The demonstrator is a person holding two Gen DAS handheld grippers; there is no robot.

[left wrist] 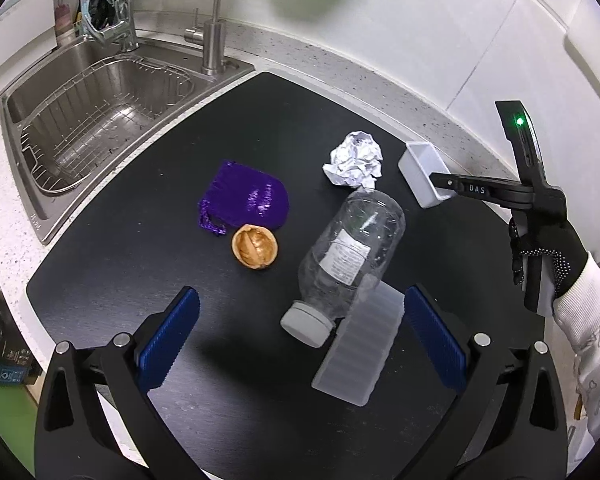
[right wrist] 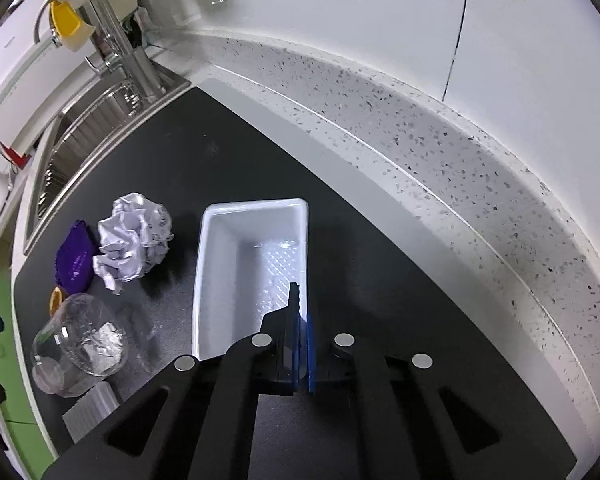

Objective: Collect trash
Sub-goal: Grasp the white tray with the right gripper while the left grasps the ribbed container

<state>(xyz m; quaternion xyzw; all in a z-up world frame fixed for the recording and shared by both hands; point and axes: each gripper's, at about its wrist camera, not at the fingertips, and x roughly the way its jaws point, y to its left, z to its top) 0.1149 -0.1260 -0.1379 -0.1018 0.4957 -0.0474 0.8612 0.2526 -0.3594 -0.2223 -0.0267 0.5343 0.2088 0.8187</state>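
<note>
On the black mat (left wrist: 140,264) lie a crumpled white paper ball (left wrist: 354,160), a clear plastic bottle (left wrist: 348,258) on its side with a grey cap, a walnut shell half (left wrist: 255,246), a purple pouch (left wrist: 246,200) and a ribbed translucent piece (left wrist: 362,350). My left gripper (left wrist: 300,328) is open above the mat, the bottle cap between its blue pads. My right gripper (right wrist: 300,320) is shut on the right wall of the white rectangular bin (right wrist: 244,264), which also shows in the left wrist view (left wrist: 424,172). The bin is empty.
A steel sink (left wrist: 100,108) with a wire rack and two faucets is at the back left. A speckled counter (right wrist: 440,152) and white wall border the mat behind and to the right. The paper ball (right wrist: 134,236) and bottle (right wrist: 80,344) lie left of the bin.
</note>
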